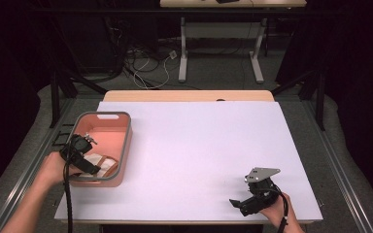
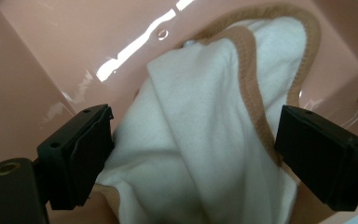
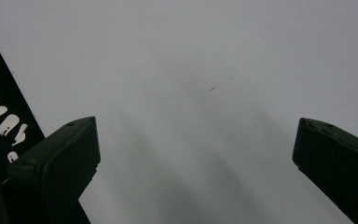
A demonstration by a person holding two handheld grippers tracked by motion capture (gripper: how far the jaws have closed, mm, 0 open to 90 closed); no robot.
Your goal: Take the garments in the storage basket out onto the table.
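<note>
Soft fleecy cloth [image 2: 191, 140] in a glossy plastic bin [image 2: 51, 56]; matt table [image 1: 199, 145].

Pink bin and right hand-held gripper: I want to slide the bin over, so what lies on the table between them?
Nothing: the high view shows bare white table between bin and right hand-held gripper.

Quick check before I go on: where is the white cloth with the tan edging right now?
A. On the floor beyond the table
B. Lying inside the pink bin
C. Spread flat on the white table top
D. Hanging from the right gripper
B: the white cloth lies crumpled on the floor of the pink bin, with the left gripper open and its jaws either side of it.
</note>
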